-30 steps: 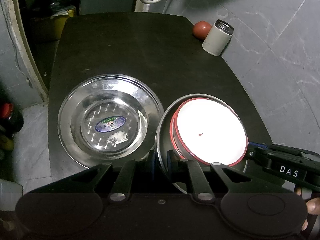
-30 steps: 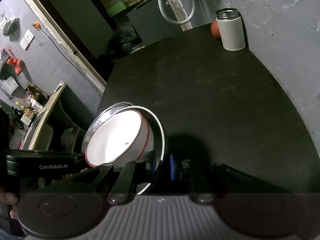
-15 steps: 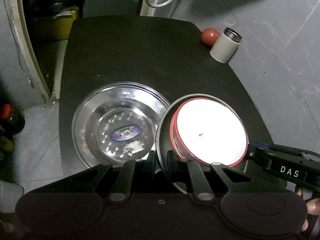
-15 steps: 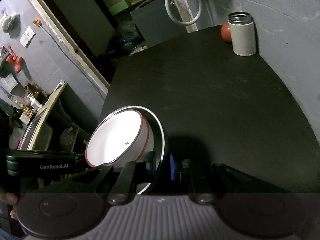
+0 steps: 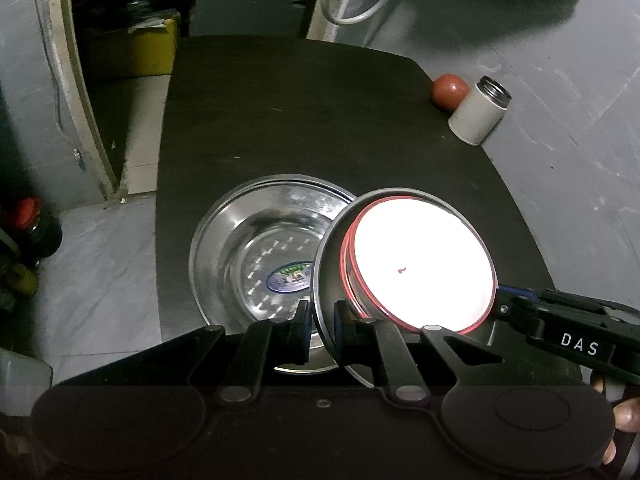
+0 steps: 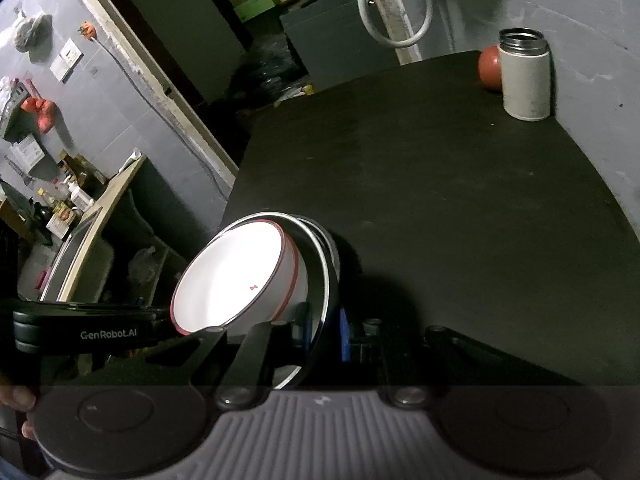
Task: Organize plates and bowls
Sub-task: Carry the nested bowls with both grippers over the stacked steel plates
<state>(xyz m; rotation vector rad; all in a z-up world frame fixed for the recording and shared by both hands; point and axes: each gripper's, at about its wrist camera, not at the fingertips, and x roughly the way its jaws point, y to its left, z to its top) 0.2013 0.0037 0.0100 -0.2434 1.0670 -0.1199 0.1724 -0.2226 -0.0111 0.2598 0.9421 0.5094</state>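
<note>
Shifted since the earlier frame: the steel plate with white bowl is now seen lifted over the right part of the flat steel dish, whose blue oval sticker is partly covered; the table's far edge is seen further off in both views.

Item 1. Round stainless-steel plate (image 5: 326, 280), held tilted, rim clamped between the closed jaws of the left gripper (image 5: 320, 326) on one side and of the right gripper (image 6: 325, 330) on the other.

Item 2. White enamel bowl with red rim (image 5: 420, 272), seated inside the held plate; a small red mark is noted at its centre.

Item 3. Wide flat stainless-steel dish (image 5: 248, 248), laid on the dark rounded table (image 5: 300, 120) near its near-left edge. The sticker's text is too small to be read.

Item 4. White cylindrical flask with open steel mouth (image 5: 478, 112), stood upright at the table's far-right edge, touching or just beside a red-brown ball (image 5: 448, 90).

Writing: "DAS" is read on the right gripper's body in the left wrist view; "GenRobot.AI" is read on the left gripper's body in the right wrist view.
</note>
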